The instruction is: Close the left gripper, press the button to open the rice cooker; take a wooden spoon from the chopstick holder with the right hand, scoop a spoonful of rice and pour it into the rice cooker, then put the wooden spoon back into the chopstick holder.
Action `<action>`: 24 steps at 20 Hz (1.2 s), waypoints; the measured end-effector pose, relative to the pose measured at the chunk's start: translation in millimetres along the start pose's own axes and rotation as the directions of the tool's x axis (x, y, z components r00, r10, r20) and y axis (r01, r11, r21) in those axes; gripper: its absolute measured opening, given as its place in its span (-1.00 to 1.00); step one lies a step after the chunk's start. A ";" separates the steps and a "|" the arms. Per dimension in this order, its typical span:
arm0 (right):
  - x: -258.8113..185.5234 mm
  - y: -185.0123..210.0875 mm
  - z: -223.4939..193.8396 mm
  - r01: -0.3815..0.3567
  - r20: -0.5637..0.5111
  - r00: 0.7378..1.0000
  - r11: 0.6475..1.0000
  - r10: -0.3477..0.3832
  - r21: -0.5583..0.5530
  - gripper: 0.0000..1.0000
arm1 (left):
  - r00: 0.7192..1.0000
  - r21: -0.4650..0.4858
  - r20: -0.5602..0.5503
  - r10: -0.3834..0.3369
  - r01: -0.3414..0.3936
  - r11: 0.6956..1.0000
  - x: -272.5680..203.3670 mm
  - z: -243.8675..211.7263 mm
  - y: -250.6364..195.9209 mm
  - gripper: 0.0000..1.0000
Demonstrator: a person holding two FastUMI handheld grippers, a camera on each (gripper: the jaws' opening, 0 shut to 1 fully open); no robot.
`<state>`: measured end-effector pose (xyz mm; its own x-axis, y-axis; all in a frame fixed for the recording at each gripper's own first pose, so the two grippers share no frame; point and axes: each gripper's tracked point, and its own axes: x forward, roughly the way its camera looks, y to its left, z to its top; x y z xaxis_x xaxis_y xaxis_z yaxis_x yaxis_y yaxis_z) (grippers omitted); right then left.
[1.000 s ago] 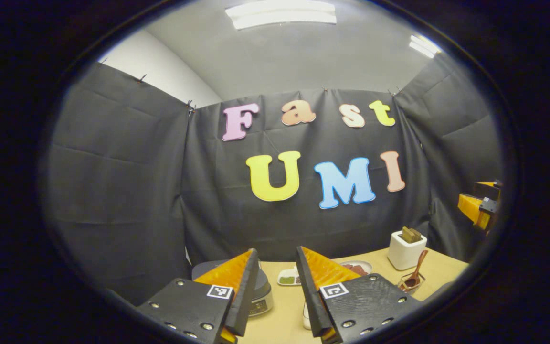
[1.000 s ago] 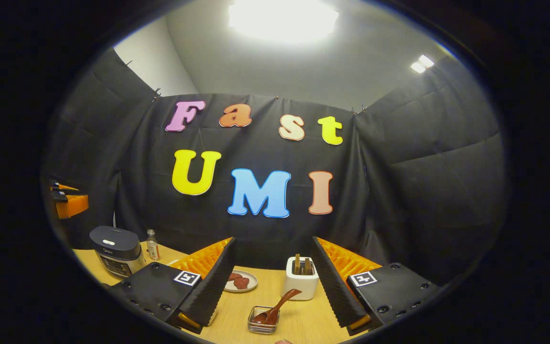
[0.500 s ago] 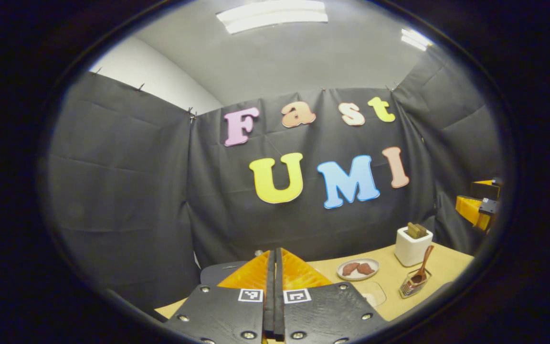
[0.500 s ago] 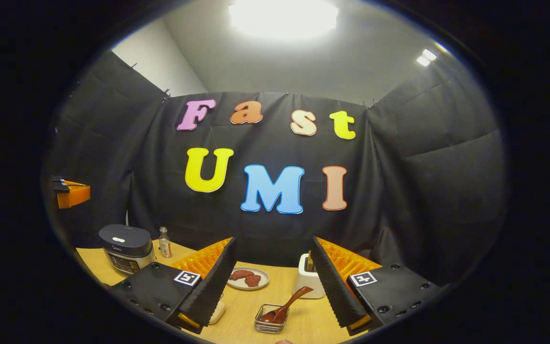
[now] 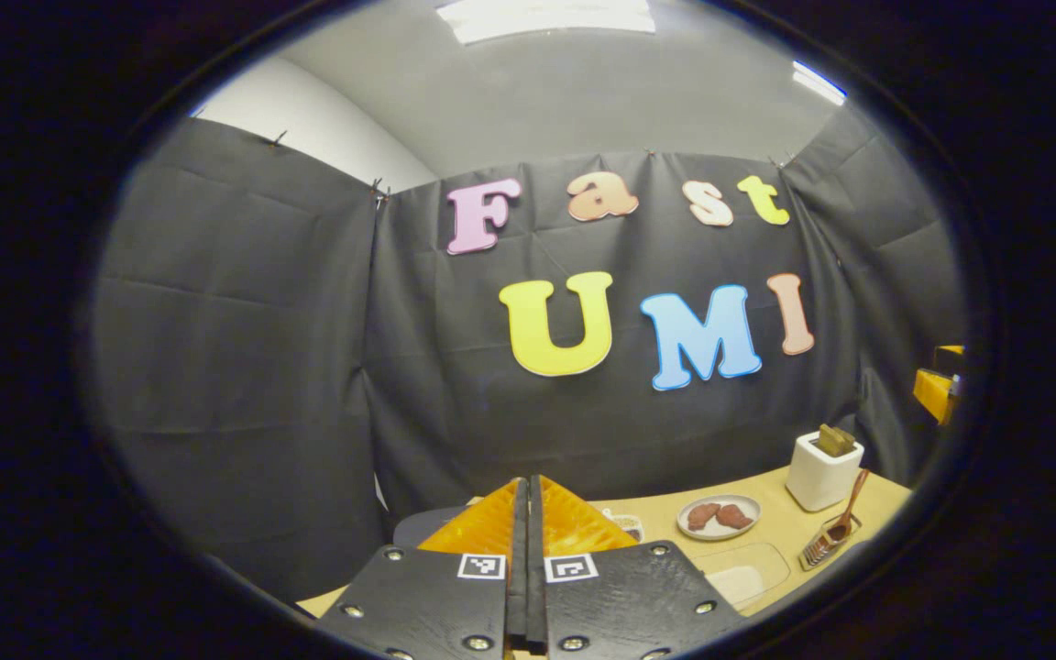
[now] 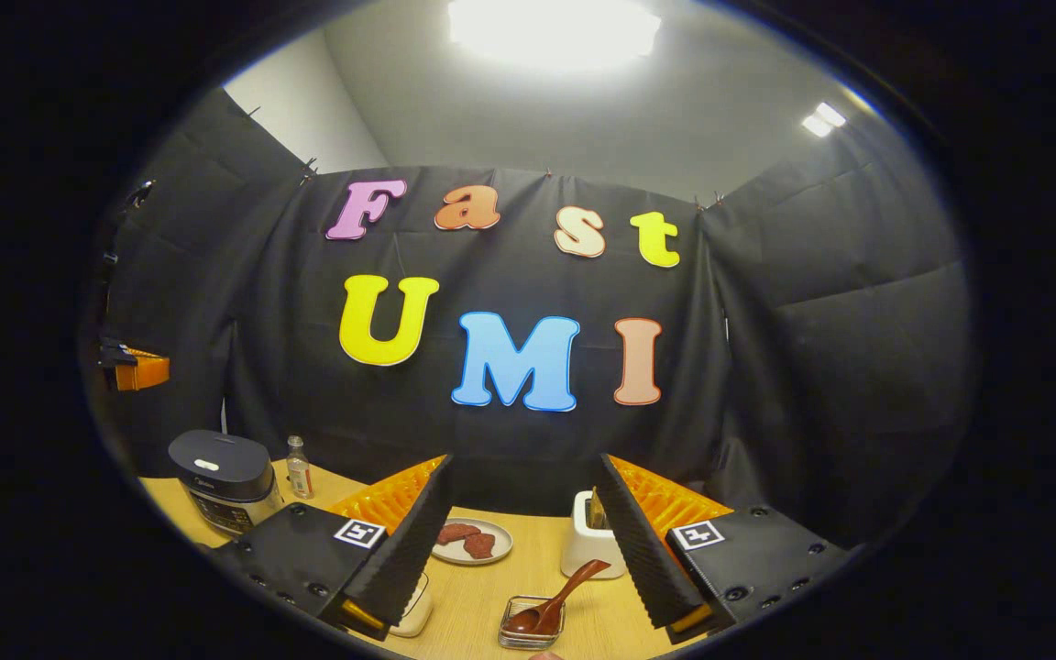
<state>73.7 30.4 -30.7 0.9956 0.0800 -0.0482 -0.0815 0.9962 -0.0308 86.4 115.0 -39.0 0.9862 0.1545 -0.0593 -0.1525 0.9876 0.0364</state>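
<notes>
the rice cooker (image 6: 224,479) sits at the far left end of the wooden table (image 6: 528,573), lid down, so it has not been opened yet. my left gripper (image 5: 526,550) has its two fingers pressed flat together with nothing between them, which i judge to be the first step done: it is closed and ready to poke the button. it hangs above the near edge of the cooker, whose dark top peeks out just behind my fingers in the left gripper view, but i cannot tell that it touches anything.

my right gripper (image 6: 521,532) stands wide apart and holds nothing. to the right of the cooker come a small bottle (image 6: 299,467), then a plate (image 6: 471,542) with reddish pieces, then the white chopstick holder (image 6: 588,548), well apart from the cooker and partly behind my right finger. the wooden spoon (image 6: 557,598) does not seem to stand in that holder; it leans in a small clear dish (image 6: 533,628) just in front of it, bowl down.

still left, as i judge it: pressing the button, lifting the spoon, scooping rice, tipping it into the cooker, and returning the spoon. i cannot make out for certain where the rice is.
</notes>
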 end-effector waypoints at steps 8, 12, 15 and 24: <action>20.0 14.2 -3.1 0.066 -0.033 0.997 0.997 -0.067 -0.036 0.95 | 0.991 -0.055 -0.125 -0.049 0.043 0.998 67.0 -77.1 18.8 -0.98; 29.1 23.3 -6.7 0.092 -0.051 0.994 0.995 -0.093 -0.039 0.95 | 0.978 -0.072 -0.195 -0.074 0.061 0.995 91.0 -122.2 21.9 -0.98; 33.4 30.7 -10.0 0.100 -0.062 0.993 0.994 -0.103 -0.048 0.95 | 0.967 -0.086 -0.241 -0.081 0.062 0.994 101.3 -151.5 27.3 -0.99; 39.7 47.7 -15.8 0.104 -0.082 0.991 0.993 -0.109 -0.062 0.95 | 0.941 -0.096 -0.321 -0.106 0.079 0.992 105.9 -205.3 27.4 -1.00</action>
<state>108.6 80.5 -49.9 0.9914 -0.0326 -0.1265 0.0202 0.9950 -0.0978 173.5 164.0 -249.1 0.9238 0.0492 -0.3798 -0.0795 0.9947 -0.0646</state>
